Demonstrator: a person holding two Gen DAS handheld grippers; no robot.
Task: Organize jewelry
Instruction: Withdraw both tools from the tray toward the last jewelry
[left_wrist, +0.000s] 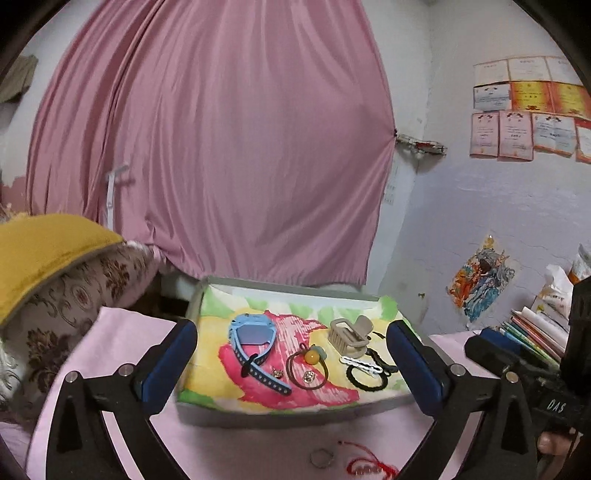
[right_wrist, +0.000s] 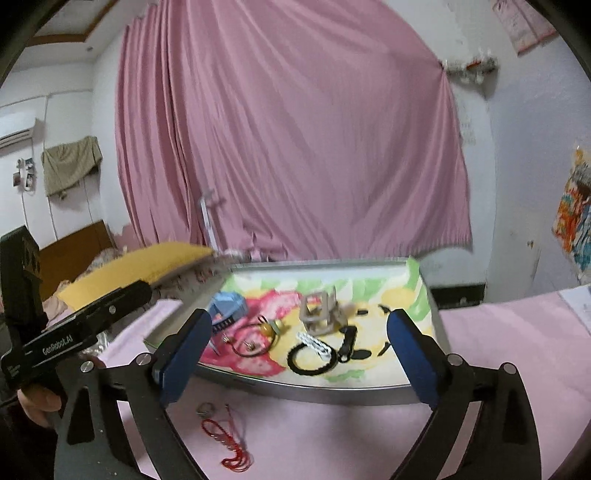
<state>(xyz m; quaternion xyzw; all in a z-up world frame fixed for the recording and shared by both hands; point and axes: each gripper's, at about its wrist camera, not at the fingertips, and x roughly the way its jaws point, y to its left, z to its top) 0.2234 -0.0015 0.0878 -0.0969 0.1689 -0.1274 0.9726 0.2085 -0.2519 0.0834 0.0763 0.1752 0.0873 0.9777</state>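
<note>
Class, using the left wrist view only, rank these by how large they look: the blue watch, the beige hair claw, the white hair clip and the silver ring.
1. blue watch
2. beige hair claw
3. white hair clip
4. silver ring, smallest though nearest the camera.

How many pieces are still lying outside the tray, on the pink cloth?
2. A silver ring lies on the pink cloth in front of the tray, and a red string bracelet lies just beside it. More could be hidden beneath the frame's lower edge.
</note>
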